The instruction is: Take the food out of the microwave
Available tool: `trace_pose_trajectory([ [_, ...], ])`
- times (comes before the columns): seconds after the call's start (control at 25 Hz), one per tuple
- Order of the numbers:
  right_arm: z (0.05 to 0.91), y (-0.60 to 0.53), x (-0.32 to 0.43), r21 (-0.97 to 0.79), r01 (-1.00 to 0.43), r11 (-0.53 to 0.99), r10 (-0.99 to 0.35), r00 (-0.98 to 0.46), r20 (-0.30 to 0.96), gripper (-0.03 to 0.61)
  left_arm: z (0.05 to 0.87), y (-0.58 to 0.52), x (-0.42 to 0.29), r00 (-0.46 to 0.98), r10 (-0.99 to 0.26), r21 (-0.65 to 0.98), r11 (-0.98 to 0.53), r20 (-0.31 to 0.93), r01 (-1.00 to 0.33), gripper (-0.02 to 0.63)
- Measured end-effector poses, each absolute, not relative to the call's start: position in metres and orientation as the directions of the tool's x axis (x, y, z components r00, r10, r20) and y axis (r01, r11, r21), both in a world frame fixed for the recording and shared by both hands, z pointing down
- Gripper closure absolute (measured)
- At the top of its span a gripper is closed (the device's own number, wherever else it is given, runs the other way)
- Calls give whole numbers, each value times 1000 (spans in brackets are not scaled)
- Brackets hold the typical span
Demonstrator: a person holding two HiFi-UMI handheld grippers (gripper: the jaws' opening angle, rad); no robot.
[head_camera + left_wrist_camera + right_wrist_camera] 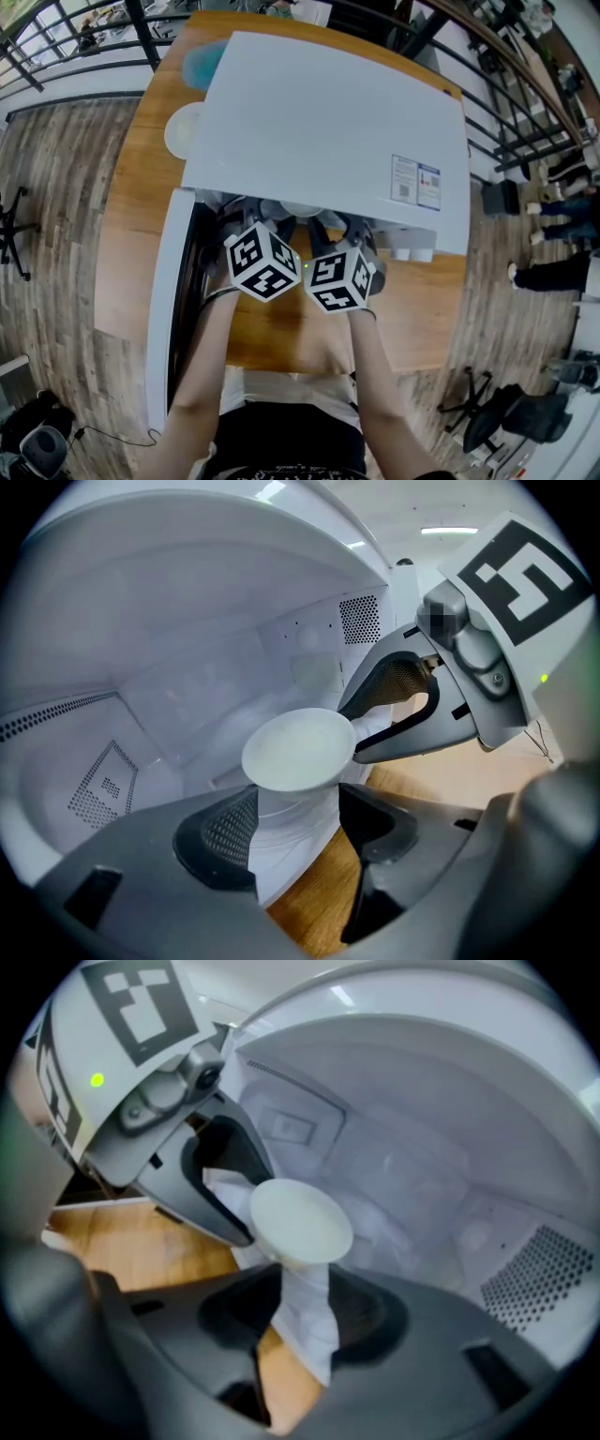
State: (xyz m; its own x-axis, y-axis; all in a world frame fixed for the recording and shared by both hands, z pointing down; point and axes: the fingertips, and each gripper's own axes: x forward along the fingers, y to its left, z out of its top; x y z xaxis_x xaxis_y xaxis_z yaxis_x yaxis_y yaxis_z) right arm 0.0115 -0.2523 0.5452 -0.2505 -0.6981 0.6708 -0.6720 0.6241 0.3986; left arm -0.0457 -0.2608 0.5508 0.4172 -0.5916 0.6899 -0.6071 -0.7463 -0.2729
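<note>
A wooden table point(131, 234) is standing on plank flooring point(56, 187). Black railings point(141, 33) are running behind it. An office chair point(492, 417) is sitting nearby.

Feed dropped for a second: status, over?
Left tool and right tool both clamped on white round bowl, at mouth of open white microwave. Door swung wide, no obstruction seen.

- The microwave point(319, 122) casing is seen as smooth white sheet with a soft sheen. Its cavity wall point(187, 686) is glossier and is perforated in places.
- The bowl point(298, 750) is finished in smooth, glossy white (ceramic or plastic cannot be told).
- The left gripper point(295, 832) and right gripper point(305, 1312) are moulded in matt grey plastic. One pad point(230, 832) is black and finely dimpled.
- The table point(127, 244) is shown as smooth, warm-toned wood, and the floor point(56, 281) as duller, grainy planks.
</note>
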Motion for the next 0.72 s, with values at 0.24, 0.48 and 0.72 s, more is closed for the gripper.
trace_pose_trajectory([
  [0.24, 544, -250, 10, 397, -678, 619, -703, -253, 665, 407, 549, -258, -47, 421, -593, -271, -745, 686, -609, 318],
  [0.48, 540, -248, 11, 390, -683, 618, -707, -265, 655, 410, 545, -256, -45, 438, -598, -264, -745, 671, -613, 316],
  [0.72, 534, -246, 11, 397, -683, 613, -718, -272, 640, 417, 538, -254, -45, 447, -606, -257, -739, 658, -623, 317],
])
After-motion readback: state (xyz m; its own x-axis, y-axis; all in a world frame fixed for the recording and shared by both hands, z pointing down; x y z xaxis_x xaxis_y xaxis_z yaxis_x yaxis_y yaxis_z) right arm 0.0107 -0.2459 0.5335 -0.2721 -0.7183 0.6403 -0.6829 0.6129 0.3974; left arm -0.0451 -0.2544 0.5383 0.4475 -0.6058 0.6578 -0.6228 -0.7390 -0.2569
